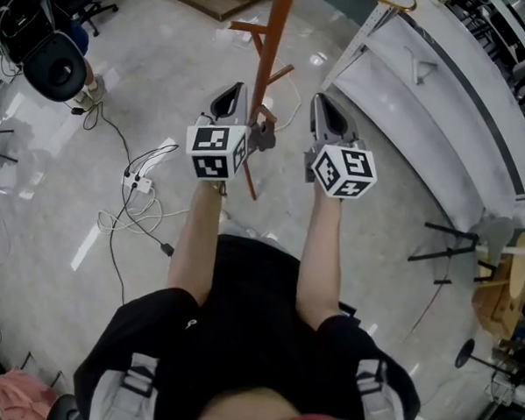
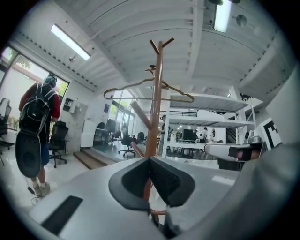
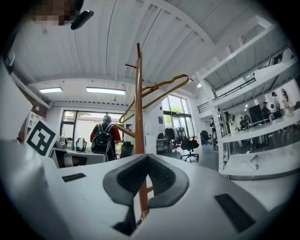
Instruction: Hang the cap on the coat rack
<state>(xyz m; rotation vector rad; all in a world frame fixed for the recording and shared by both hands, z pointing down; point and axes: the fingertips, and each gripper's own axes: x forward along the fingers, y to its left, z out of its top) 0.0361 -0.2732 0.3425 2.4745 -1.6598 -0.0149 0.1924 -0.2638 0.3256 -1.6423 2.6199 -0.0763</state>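
Note:
A brown wooden coat rack (image 1: pixel 270 51) stands on the pale floor straight ahead of me. Its pole (image 2: pixel 155 108) rises just behind the left gripper's tips, and a thin gold wire hanger (image 2: pixel 140 86) hangs from its pegs. The pole (image 3: pixel 139 117) and hanger (image 3: pixel 161 86) also show in the right gripper view. My left gripper (image 1: pixel 230 99) is held just left of the pole, my right gripper (image 1: pixel 326 107) to its right. Both pairs of jaws are closed tip to tip with nothing between them. No cap shows in any view.
White shelving (image 1: pixel 432 99) runs along the right. Cables and a power strip (image 1: pixel 138 183) lie on the floor at left. A person with a backpack (image 2: pixel 36 117) stands beyond by office chairs (image 1: pixel 55 66). A black stand (image 1: pixel 453 239) sits at the lower right.

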